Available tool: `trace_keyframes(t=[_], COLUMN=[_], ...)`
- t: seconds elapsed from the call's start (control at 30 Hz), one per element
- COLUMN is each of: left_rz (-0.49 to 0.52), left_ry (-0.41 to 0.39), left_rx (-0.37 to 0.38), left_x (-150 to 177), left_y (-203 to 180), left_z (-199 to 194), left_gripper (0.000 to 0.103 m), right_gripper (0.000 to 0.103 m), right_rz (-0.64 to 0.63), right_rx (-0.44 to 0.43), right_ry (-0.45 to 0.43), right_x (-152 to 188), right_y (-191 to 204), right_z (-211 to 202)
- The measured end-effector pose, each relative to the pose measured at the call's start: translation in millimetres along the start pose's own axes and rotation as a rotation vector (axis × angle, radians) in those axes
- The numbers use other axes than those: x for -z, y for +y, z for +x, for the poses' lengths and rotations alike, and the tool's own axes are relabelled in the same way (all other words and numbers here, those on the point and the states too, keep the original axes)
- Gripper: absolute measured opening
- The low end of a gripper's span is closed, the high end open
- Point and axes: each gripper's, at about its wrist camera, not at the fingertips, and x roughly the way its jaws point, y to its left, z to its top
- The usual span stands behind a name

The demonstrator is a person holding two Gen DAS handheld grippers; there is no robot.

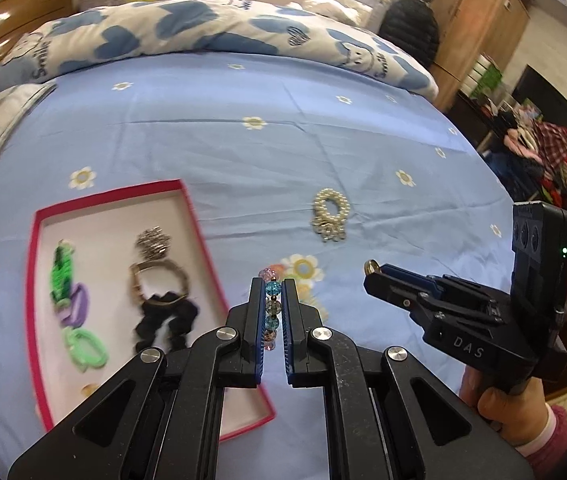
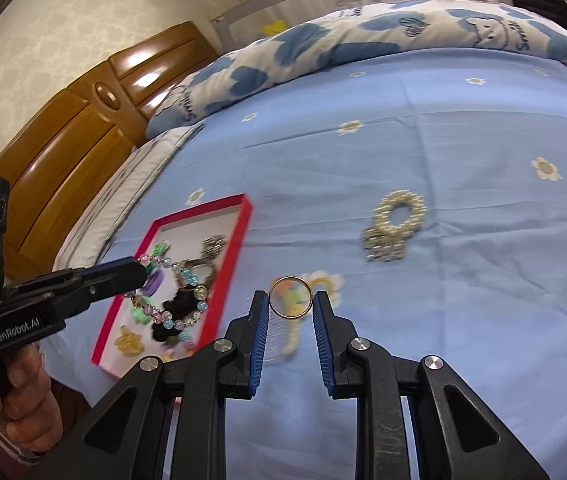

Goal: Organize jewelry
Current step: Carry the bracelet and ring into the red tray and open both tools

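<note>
Bead bracelet (image 1: 272, 307) inside left gripper (image 1: 273, 286)

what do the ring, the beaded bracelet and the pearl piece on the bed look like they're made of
Ring: thin shiny gold-coloured band, probably metal.
Beaded bracelet: translucent crackled beads, blue, pink and clear, glass or acrylic.
Pearl piece: glossy cream beads, likely imitation pearl; blurred.

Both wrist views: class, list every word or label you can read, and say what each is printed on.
"DAS": on the right gripper body, seen in the left wrist view.
"GenRobot.AI": on the left gripper body, seen in the right wrist view.
"Smile": printed beside the cartoon faces on the duvet; its other heart prints are too blurred to read.
No text shows on the red box.
</note>
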Motion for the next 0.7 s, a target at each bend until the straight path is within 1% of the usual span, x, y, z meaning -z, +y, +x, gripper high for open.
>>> trace_keyframes(t=[0.4,0.7], left_rz=[-0.127,-0.215], left_ry=[-0.029,-0.029], left_rx=[-0.055,-0.072], left_x=[24,38], left_y=[57,94], left_z=[-27,-31], left_gripper=[0.006,0.006], right_gripper=[0.023,0.023], right_rz=[-0.072,-0.124], right_rx=[-0.068,-0.111], right_ry=[0.036,0.082], right_x=[9,15], right_y=[53,89], right_z=[15,38])
